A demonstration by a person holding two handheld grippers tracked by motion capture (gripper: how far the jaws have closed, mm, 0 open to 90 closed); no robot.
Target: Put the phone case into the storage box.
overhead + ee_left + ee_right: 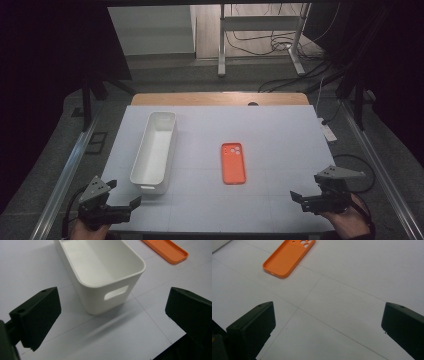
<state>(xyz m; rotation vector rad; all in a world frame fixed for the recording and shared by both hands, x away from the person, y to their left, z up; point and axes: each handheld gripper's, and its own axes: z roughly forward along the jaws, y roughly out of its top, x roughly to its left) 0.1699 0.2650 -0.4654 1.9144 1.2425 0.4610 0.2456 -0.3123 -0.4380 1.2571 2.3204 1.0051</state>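
Tabletop of pale grey laminate (280,135) sits in a dark room, cables on the floor at twelve o'clock. We see the flat orange silicone phone case (233,163) mid-table, long axis twelve-to-six, camera holes at twelve. At nine o'clock lies the long white plastic bin (154,150). Our left gripper (124,195) and right gripper (308,188) gape wide, empty, with nothing between them and the case.

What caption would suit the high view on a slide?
Two open hand-held grippers, left and right, wait near a white bin and orange phone case.
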